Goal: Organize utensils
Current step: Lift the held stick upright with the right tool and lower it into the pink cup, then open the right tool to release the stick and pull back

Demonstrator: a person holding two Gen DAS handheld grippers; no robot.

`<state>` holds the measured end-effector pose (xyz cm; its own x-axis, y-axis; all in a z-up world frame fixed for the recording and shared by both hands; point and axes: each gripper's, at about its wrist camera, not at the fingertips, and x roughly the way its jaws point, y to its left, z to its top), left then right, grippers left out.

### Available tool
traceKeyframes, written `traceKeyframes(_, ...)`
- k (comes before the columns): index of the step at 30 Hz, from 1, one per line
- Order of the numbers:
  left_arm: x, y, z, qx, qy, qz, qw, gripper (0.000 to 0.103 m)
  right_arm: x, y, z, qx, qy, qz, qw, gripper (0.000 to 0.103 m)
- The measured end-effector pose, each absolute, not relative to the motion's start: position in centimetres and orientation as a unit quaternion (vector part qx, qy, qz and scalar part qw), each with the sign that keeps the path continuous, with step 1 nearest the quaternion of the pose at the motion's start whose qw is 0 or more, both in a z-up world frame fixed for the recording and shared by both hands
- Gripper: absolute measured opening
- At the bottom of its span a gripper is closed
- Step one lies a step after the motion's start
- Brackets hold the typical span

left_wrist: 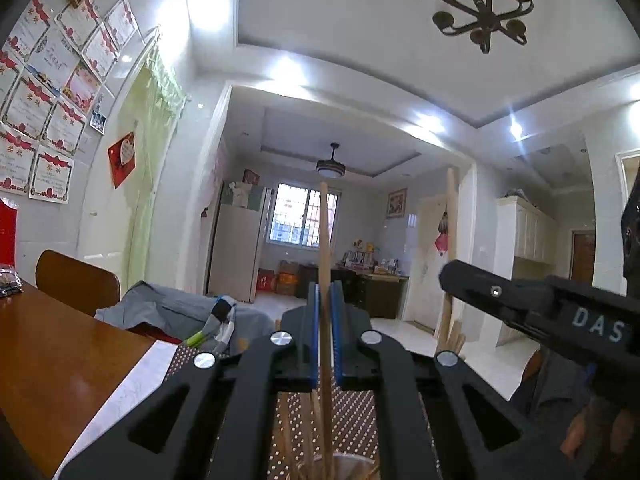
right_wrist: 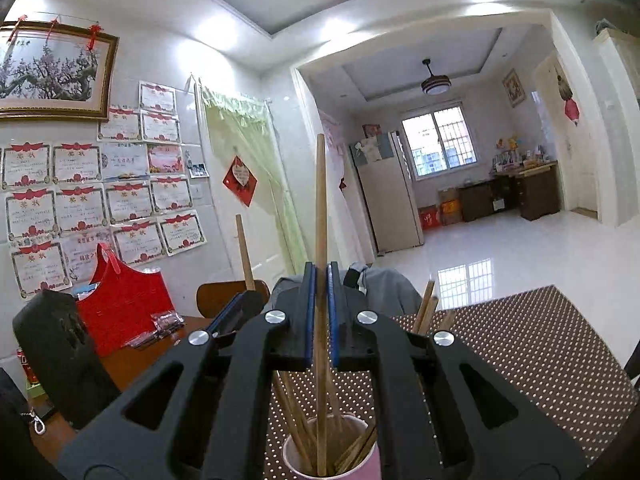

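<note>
My left gripper [left_wrist: 325, 300] is shut on a wooden chopstick [left_wrist: 324, 232] that stands upright, its lower end reaching down toward a cup [left_wrist: 352, 462] with several chopsticks. My right gripper [right_wrist: 321, 280] is shut on another wooden chopstick [right_wrist: 320, 200], also upright, with its lower end inside the pink-rimmed cup [right_wrist: 352, 460], which holds several more chopsticks. The right gripper [left_wrist: 452, 276] shows in the left wrist view at the right, with its chopstick [left_wrist: 451, 208] rising above it. The left gripper [right_wrist: 240, 308] shows in the right wrist view with its chopstick [right_wrist: 244, 252].
The cup stands on a brown dotted mat [right_wrist: 540, 352] on a wooden table [left_wrist: 52, 360]. A red gift box [right_wrist: 120, 308] and small packets [right_wrist: 164, 322] lie on the table at the left. A chair with grey clothing [left_wrist: 168, 312] stands behind.
</note>
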<state>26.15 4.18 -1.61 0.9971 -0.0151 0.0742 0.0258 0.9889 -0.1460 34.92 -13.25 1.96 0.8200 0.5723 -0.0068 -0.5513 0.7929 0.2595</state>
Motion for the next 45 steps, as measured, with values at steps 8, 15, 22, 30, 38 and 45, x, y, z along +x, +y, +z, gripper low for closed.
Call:
traceKeyframes(8, 25.8, 4.8, -2.4, -0.084, 0.005, -0.022, 0.996, 0.029, 35.0, -12.4, 1.1, 0.122, 0.044, 0.287, 0.949, 0.006)
traceKeyframes(15, 24.3, 5.1, -1.5, -0.082, 0.026, -0.007, 0.996, 0.034, 34.3, -12.1, 1.0, 0.117, 0.042, 0.284, 0.951, 0.006)
traceKeyframes(22, 23.2, 6.1, -1.2, -0.074, 0.067, 0.032, 0.994, 0.036, 33.9, -11.7, 0.5, 0.115, 0.053, 0.282, 0.951, 0.006)
traceKeyframes(30, 23.3, 6.7, -1.1, -0.066, 0.094, 0.039, 0.993, 0.037, 33.8, -11.0, -0.7, 0.107, 0.08, 0.279, 0.951, 0.006)
traceKeyframes(38, 23.2, 6.7, -1.2, -0.06, 0.105, 0.047, 0.992, 0.037, 33.9, -10.5, -2.3, 0.1, 0.108, 0.274, 0.95, 0.006)
traceKeyframes(45, 23.7, 6.6, -1.4, -0.056, 0.127, 0.058, 0.989, 0.037, 34.6, -9.9, -4.5, 0.077, 0.155, 0.264, 0.949, 0.007)
